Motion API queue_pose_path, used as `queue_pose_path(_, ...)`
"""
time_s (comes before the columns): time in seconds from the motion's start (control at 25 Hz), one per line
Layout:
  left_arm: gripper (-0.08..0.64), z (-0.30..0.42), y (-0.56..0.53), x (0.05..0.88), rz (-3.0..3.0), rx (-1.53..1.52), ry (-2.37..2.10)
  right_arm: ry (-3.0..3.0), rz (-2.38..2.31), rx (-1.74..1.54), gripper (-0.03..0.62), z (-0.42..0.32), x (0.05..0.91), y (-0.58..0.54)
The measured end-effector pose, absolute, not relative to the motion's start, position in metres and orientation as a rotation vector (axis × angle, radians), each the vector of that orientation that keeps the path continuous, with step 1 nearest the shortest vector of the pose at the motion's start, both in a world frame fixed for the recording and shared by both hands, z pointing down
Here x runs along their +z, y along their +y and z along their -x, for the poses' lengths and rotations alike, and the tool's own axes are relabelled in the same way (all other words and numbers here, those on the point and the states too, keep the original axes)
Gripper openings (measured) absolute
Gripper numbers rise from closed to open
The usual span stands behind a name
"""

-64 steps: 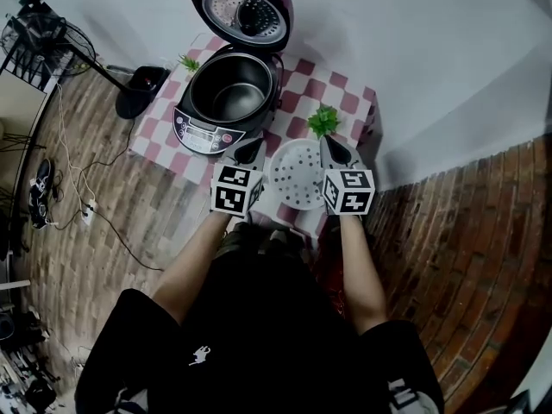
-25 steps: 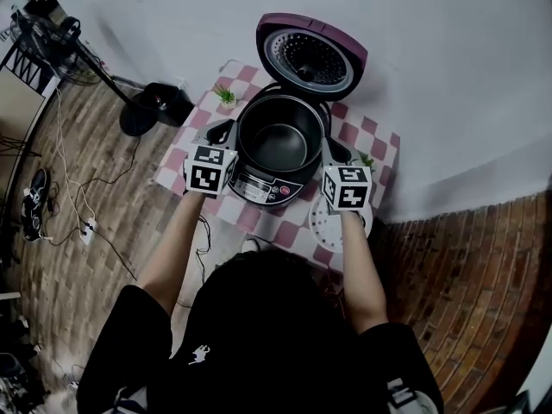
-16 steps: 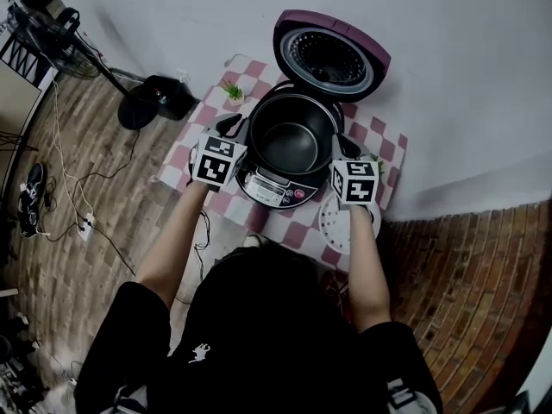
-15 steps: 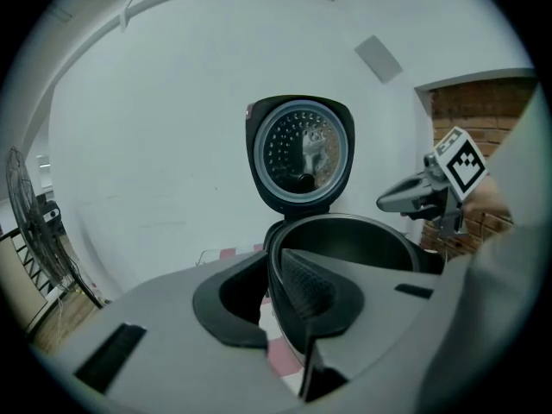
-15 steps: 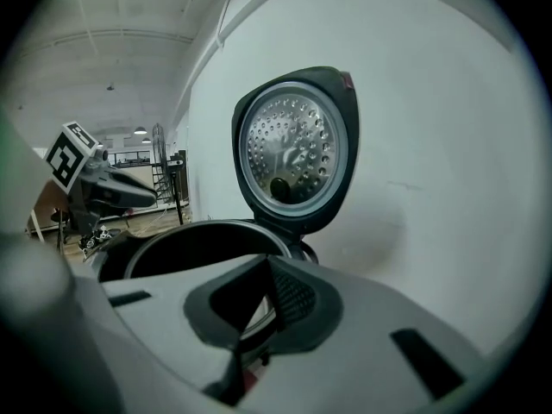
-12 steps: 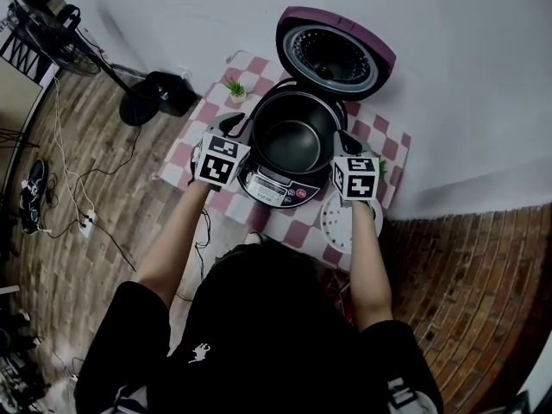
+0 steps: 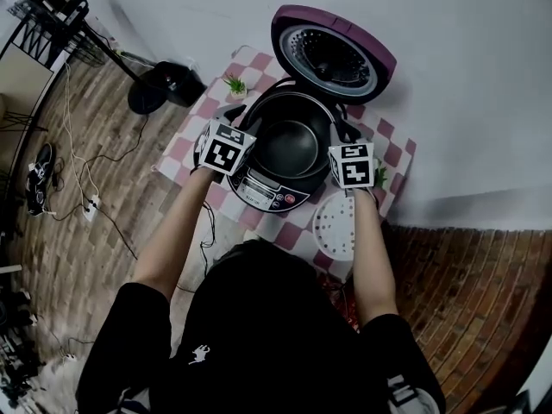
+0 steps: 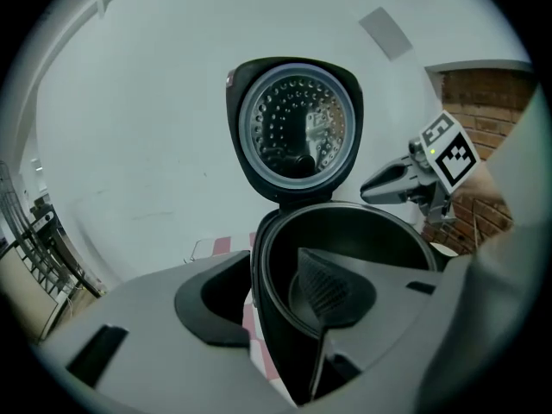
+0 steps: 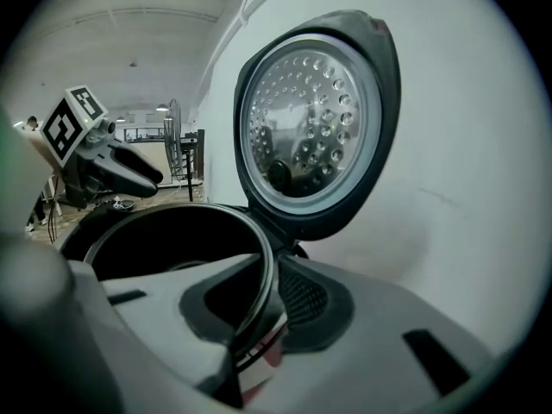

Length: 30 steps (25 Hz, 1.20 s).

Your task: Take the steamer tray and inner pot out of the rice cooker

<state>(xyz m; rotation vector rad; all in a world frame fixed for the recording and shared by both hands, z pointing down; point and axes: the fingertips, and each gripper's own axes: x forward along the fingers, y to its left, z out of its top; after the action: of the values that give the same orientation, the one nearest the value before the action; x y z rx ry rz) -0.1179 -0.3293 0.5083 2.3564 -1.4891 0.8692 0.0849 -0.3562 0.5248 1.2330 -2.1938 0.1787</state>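
Note:
The purple rice cooker [image 7: 274,192] stands with its lid [image 7: 332,54] raised, and the black inner pot [image 7: 293,145] sits inside it. The white perforated steamer tray [image 7: 336,227] lies on the table to the cooker's right front. My left gripper [image 7: 241,119] is at the pot's left rim. In the left gripper view the rim [image 8: 259,266] runs between the opening jaws of this gripper [image 8: 272,291], one jaw inside the pot and one outside, pads apart from it. My right gripper [image 7: 342,132] straddles the right rim [image 9: 263,257]; its jaws [image 9: 263,296] are opening narrowly around it.
The pink checked table [image 7: 185,145] is small, with a little green plant [image 7: 235,84] at its back left and another [image 7: 378,172] beside the right gripper. A white wall stands right behind the lid. A fan base [image 7: 159,89] and cables [image 7: 78,188] are on the floor at left.
The steamer tray, held between both grippers at first, now lies on the table. Both grippers have moved forward along the cooker's sides to the inner pot's rim.

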Motion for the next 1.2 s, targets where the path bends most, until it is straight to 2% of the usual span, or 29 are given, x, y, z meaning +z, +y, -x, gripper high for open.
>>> queue_pose_path(0.24, 0.202, 0.110, -0.347, 0.522, -2.349, 0.972, -1.455, -2.156, -1.121, 0.125, 0.131, -0.080, 0.535, -0.372)
queue_pose_path(0.4, 0.219, 0.104, -0.355, 0.523, -2.370, 1.145, -1.402, -2.124, -1.036, 0.113, 0.216, -0.074, 0.543, -0.376)
queue_pose_path(0.52, 0.239, 0.099, -0.364, 0.528, -2.386, 1.271, -1.356, -2.092, -1.003, 0.115, 0.250, -0.071, 0.548, -0.381)
queue_pose_path(0.92, 0.288, 0.089, -0.393, 0.561, -2.371, 1.504, -1.255, -1.989, -0.969, 0.054, 0.286, -0.070, 0.565, -0.396)
queue_pose_path(1.2, 0.290, 0.087, -0.404, 0.582, -2.350, 1.617, -1.212, -1.903, -0.964, 0.074, 0.291, -0.071, 0.585, -0.402)
